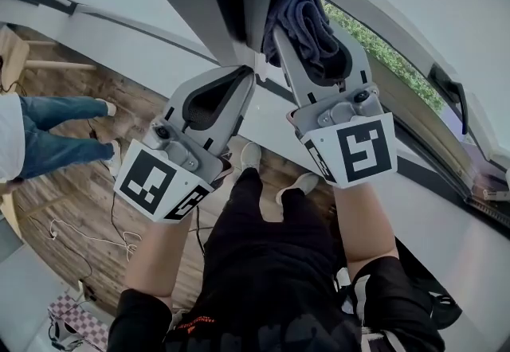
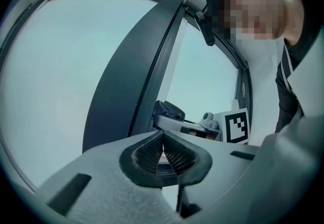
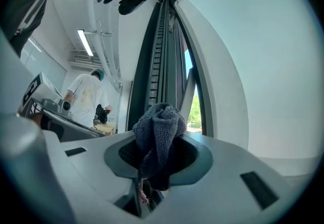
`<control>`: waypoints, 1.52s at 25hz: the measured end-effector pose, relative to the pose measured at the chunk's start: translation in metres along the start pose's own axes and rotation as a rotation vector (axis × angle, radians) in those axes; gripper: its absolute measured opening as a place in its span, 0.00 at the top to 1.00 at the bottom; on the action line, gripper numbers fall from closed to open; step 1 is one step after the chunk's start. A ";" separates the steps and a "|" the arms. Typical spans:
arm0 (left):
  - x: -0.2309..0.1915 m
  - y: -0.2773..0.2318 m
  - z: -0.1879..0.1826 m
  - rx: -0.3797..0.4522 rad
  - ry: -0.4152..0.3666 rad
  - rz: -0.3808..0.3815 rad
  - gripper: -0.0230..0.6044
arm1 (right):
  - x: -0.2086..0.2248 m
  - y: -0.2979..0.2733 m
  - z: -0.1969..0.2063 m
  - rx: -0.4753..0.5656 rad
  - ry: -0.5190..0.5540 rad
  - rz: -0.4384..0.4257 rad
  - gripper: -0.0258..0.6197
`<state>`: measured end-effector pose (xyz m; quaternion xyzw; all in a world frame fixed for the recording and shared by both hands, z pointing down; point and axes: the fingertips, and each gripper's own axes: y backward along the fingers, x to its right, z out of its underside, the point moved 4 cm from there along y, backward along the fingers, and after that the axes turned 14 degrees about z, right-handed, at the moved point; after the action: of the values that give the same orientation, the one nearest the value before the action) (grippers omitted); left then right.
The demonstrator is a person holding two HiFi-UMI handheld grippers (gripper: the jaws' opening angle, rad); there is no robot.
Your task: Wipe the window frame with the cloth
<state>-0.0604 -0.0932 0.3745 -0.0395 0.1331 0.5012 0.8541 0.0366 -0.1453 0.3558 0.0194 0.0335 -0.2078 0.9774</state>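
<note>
Right gripper view shows my right tongs (image 3: 157, 154) clenched on the cloth (image 3: 159, 126), a dark grey wad that bulges out past the pads toward 12 o'clock. The dark window frame (image 3: 157, 50) rises just behind it, also at 12 o'clock. In the head view the cloth (image 1: 307, 20) sits at the tip of my right tongs (image 1: 311, 48), just beside the window frame (image 1: 215, 0). I cannot tell whether the two touch.

My left tongs (image 2: 163, 154) are closed, ribbed pads meeting at the tip with nothing between them. From the head they lie at 9 o'clock of the right pair, just beside it, their tip (image 1: 239, 84) near the frame's lower end.

Both my bare forearms reach up and forward, left (image 1: 159, 251) and right (image 1: 362, 219), roughly parallel, the marker cubes facing me.
</note>
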 end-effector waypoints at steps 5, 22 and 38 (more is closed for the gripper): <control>-0.003 0.007 0.010 -0.011 0.018 -0.010 0.93 | -0.005 0.000 0.018 -0.034 -0.011 0.004 0.80; -0.005 0.015 0.034 -0.025 0.057 -0.008 0.93 | -0.013 -0.001 0.077 -0.201 -0.034 0.035 0.80; 0.009 0.015 -0.010 0.017 0.002 0.012 0.93 | -0.010 0.003 0.046 -0.213 0.006 0.038 0.80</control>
<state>-0.0713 -0.0807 0.3633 -0.0320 0.1386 0.5050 0.8513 0.0319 -0.1410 0.4029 -0.0832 0.0581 -0.1844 0.9776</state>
